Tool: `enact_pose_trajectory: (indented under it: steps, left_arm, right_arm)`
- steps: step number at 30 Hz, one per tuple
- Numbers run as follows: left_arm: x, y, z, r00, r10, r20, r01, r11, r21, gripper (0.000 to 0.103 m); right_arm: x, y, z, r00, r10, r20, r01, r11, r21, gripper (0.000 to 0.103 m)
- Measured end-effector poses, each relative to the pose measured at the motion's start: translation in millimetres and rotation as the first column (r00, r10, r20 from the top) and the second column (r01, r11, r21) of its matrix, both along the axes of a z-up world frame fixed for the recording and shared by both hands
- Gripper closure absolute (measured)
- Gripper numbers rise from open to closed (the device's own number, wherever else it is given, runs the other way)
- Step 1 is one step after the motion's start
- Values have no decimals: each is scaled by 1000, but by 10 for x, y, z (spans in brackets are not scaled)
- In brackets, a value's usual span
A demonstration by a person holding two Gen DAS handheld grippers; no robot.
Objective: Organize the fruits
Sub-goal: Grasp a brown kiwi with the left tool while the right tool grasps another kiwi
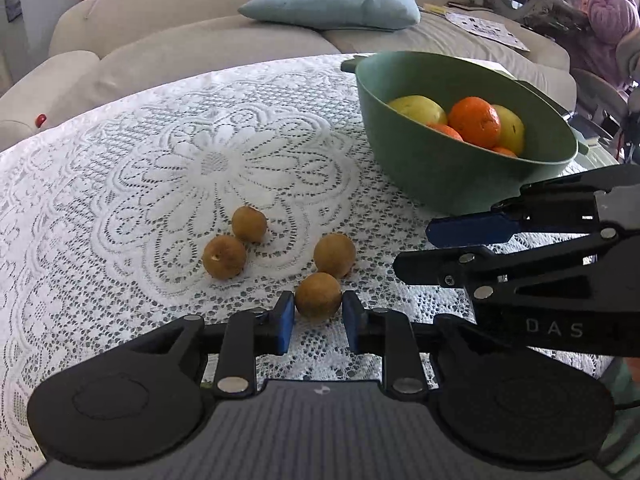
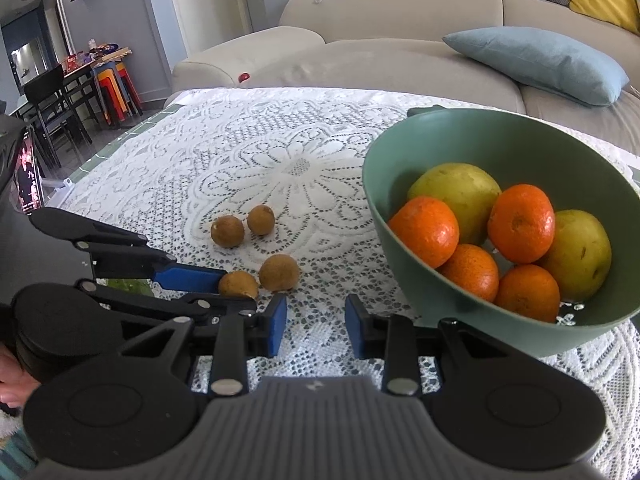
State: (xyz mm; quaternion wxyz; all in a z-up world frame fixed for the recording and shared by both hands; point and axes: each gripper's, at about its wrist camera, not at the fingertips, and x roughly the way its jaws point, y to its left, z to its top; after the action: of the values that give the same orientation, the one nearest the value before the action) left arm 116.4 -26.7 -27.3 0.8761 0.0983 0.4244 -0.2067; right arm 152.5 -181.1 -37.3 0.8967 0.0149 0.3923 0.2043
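Note:
Several small brown round fruits lie on the lace tablecloth (image 1: 120,184). My left gripper (image 1: 318,312) has its blue pads on both sides of the nearest brown fruit (image 1: 318,295), which rests on the cloth; the pads touch or nearly touch it. It also shows in the right wrist view (image 2: 239,285) beside the left gripper's finger (image 2: 188,277). Another brown fruit (image 1: 334,255) lies just behind, two more (image 1: 224,257) to the left. My right gripper (image 2: 316,320) is open and empty, low over the cloth beside the green bowl (image 2: 404,280).
The green bowl (image 1: 420,176) holds oranges (image 2: 520,228) and yellow-green pears (image 2: 456,196). A beige sofa (image 1: 192,36) with a blue cushion (image 1: 332,4) stands behind the table. A person (image 1: 612,12) sits at the far right. A phone screen (image 2: 28,184) stands at the left.

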Motion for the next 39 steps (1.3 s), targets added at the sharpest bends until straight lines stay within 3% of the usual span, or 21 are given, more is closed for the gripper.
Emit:
enact_pose_trajectory:
  steps: [5, 10, 16, 29, 34, 39]
  left_arm:
    - [-18, 133, 120, 998, 59, 14, -58, 998, -37, 75]
    - [-6, 277, 234, 991, 133, 26, -131, 989, -73, 75]
    - [50, 433, 255, 972, 234, -10, -234, 967, -97, 75]
    - [32, 473, 301, 961, 276, -2, -274, 956, -108, 75]
    - [28, 443, 342, 957, 291, 14, -287, 950, -122, 75]
    - [14, 414, 460, 942, 332, 52, -318, 931, -177, 75]
  right_arm:
    - [20, 77, 13, 999, 35, 21, -35, 999, -7, 73]
    - [64, 254, 14, 994, 90, 55, -86, 993, -78, 73]
    - [157, 395, -23, 990, 130, 52, -124, 985, -117, 73]
    - [287, 523, -110, 989, 148, 11, -144, 977, -155, 79]
    - [211, 504, -4, 987, 143, 69, -132, 980, -146, 79]
    - [40, 416, 230, 973, 109, 204, -87, 989, -117, 79]
